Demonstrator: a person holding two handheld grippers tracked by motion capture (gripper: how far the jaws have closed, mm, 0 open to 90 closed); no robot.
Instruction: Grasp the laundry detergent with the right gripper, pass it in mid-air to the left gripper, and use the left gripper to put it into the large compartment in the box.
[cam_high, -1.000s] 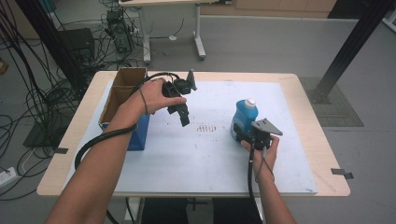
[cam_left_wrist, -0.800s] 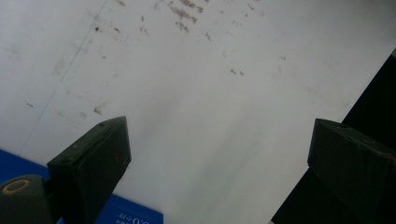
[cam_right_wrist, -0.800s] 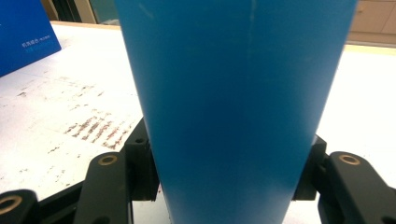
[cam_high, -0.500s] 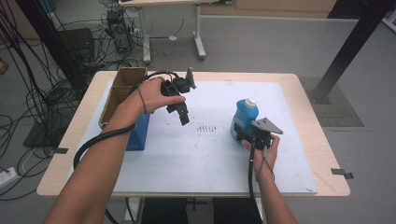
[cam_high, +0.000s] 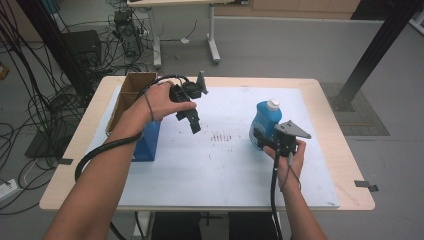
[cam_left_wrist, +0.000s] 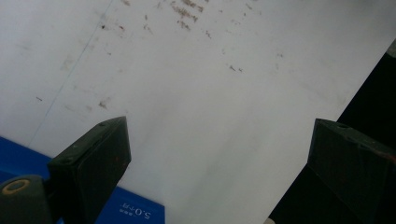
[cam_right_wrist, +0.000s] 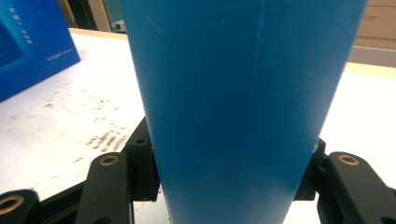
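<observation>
A blue bottle (cam_high: 265, 122) with a white cap stands upright on the white mat, right of centre. My right gripper (cam_high: 261, 140) is shut on its lower body from the near side; in the right gripper view the bottle (cam_right_wrist: 243, 116) sits pressed between both jaws. My left gripper (cam_high: 193, 122) is held above the mat at centre left, tilted down. In the left gripper view its jaws stand wide apart, so it (cam_left_wrist: 219, 140) is open with only bare mat between them.
A blue box (cam_high: 147, 140) lies at the mat's left edge, also seen as the blue box (cam_left_wrist: 135, 210) and the blue box (cam_right_wrist: 32, 42). An open cardboard box (cam_high: 131, 95) stands behind it. Brown smudges (cam_high: 222, 136) mark the mat's middle. The table edge (cam_high: 345, 150) runs close to the bottle's right.
</observation>
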